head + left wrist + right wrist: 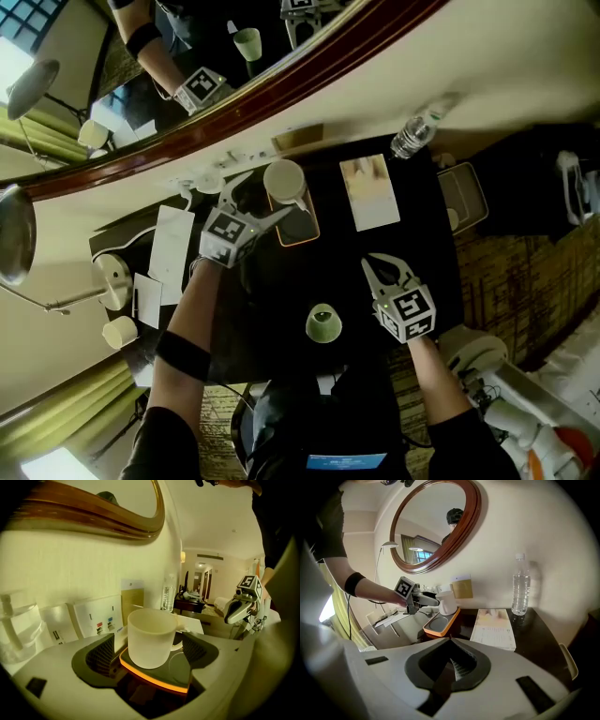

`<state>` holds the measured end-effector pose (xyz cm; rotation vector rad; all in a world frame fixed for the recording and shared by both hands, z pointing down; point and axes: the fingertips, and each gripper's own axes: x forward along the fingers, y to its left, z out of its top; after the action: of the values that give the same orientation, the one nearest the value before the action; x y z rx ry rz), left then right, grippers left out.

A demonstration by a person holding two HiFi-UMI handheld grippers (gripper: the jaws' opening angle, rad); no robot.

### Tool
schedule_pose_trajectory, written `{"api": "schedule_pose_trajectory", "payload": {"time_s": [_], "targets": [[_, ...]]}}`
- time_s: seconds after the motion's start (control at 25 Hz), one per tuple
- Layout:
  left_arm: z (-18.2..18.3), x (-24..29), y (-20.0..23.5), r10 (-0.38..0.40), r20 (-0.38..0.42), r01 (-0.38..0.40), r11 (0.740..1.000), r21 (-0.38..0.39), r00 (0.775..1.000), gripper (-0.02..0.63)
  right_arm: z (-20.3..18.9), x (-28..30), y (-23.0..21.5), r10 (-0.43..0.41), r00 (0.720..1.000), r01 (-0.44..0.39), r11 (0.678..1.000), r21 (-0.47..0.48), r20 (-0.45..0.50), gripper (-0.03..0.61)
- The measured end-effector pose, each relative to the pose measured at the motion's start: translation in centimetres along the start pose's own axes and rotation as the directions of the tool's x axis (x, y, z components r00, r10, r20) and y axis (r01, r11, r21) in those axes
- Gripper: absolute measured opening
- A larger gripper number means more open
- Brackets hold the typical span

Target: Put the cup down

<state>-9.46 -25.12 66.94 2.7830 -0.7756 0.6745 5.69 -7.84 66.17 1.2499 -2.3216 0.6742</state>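
A frosted white cup (150, 637) stands upright on a dark tray with an orange rim (154, 680), at the back of the black desk near the wall. My left gripper (147, 654) is open, with the cup between its jaws and a gap at each pad (101, 656). From the head view the cup (284, 180) sits at the tray's far end (302, 234), and the left gripper (269, 193) reaches it from the left. My right gripper (386, 270) is shut and empty, nearer the desk's front; its view shows closed jaws (452, 665) and the cup (447, 603) far ahead.
A water bottle (412, 136) and a booklet (370, 192) lie right of the tray. White papers (172, 248) and a lamp base (112, 272) are on the left. A framed mirror (281, 89) hangs on the wall behind. A small green cup-shaped thing (323, 323) shows near my body.
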Motion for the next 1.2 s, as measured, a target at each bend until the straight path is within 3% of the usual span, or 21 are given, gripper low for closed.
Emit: {"api": "schedule_pose_trajectory", "payload": {"time_s": [0.4, 0.52, 0.68, 1.2], "targets": [[2.3, 1.1, -1.5, -0.088, -0.017, 0.088, 0.996, 0.019, 0.996, 0.451, -0.9, 0.2, 0.1, -0.011, 1.0, 0.011, 1.0, 0.015, -0.001, 0.012], [2.4, 1.3, -1.5, -0.096, -0.018, 0.096, 0.995, 0.031, 0.995, 0.415, -1.3, 0.0, -0.1, -0.018, 1.0, 0.018, 1.0, 0.022, -0.005, 0.012], [2.4, 1.3, -1.5, -0.094, -0.01, 0.094, 0.995, 0.045, 0.996, 0.374, -1.9, -0.2, -0.1, -0.024, 1.0, 0.025, 0.999, 0.035, -0.017, 0.012], [2.9, 0.6, -1.5, -0.045, 0.02, 0.044, 0.998, 0.041, 0.999, 0.365, -1.4, 0.1, -0.1, -0.02, 1.0, 0.021, 0.999, 0.03, -0.007, 0.012]]}}
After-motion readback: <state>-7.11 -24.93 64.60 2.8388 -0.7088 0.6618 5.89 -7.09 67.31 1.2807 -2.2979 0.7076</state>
